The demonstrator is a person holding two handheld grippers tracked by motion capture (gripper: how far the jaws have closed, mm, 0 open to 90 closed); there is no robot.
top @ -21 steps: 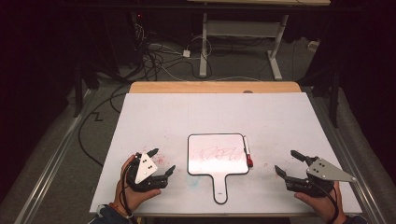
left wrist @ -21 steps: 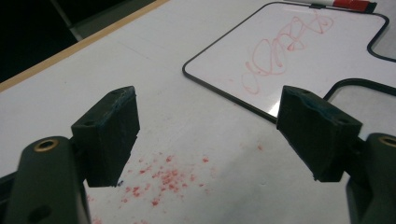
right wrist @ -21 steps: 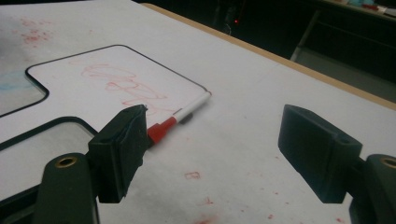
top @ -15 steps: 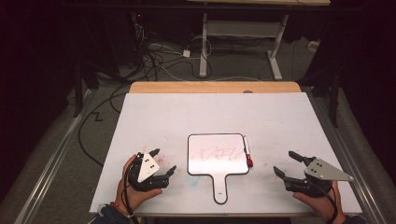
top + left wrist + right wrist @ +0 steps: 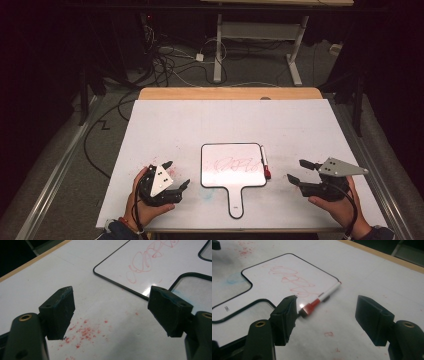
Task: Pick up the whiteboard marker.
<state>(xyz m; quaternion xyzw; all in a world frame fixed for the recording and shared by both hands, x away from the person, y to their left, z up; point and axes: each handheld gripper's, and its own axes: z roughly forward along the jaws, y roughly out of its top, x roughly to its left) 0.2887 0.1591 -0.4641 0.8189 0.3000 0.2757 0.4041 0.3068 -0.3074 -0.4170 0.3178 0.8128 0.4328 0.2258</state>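
A small white paddle-shaped whiteboard [image 5: 232, 165] with a black rim lies flat in the middle of the table, its handle toward me. Red scribble [image 5: 147, 262] covers its face. A white marker with a red cap [image 5: 265, 164] lies along the board's right edge, cap toward me. My left gripper [image 5: 178, 174] hovers open just left of the board, nothing between its pads [image 5: 60, 311]. My right gripper [image 5: 297, 170] stands open to the right of the marker [image 5: 322, 298]. In the right gripper view the capped end sits just beyond the left jaw, untouched.
The table is covered by a white sheet [image 5: 230, 125] with a wooden edge [image 5: 230, 93] at the far side. Red marker specks [image 5: 82, 332] dot the sheet near my left gripper. Cables and a desk frame [image 5: 255, 35] lie on the floor beyond.
My right gripper has edged slightly left toward the marker. The left gripper, the board and the marker have stayed in place.
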